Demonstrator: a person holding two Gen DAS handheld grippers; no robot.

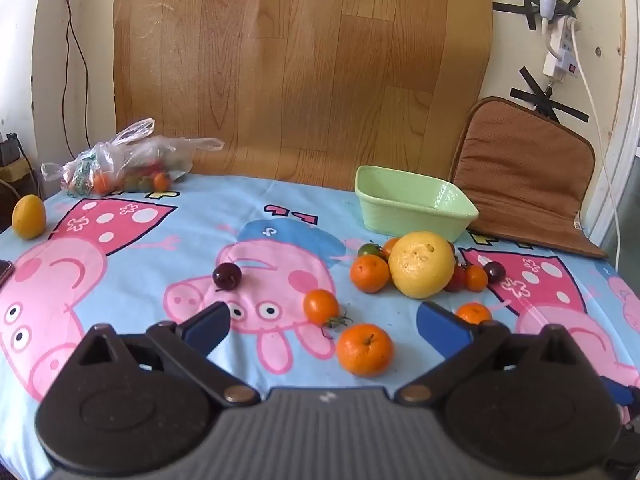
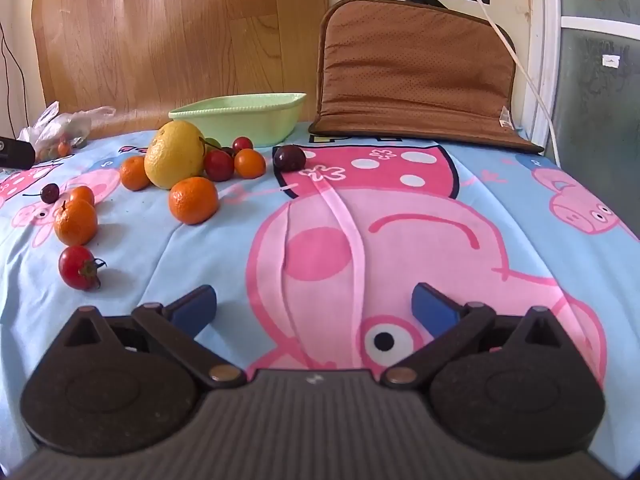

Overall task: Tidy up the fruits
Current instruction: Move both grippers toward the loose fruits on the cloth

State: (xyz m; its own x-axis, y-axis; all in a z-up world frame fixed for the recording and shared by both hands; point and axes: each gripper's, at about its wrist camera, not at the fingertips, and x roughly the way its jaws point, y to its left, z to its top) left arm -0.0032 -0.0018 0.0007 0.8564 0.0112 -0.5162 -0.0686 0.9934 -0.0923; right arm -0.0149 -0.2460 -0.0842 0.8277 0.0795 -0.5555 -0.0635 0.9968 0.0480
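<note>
Both the left tool and right tool hang spread and empty over the cartoon-print surface, with the big yellow citrus and small fruits clustered at six o'clock of the green basket.

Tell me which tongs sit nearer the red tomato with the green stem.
Probably the right. The red tomato lies just ahead-left of the right tongs, outside their open gap. The left tongs hang open over the mandarins, and their view doesn't show it.
</note>
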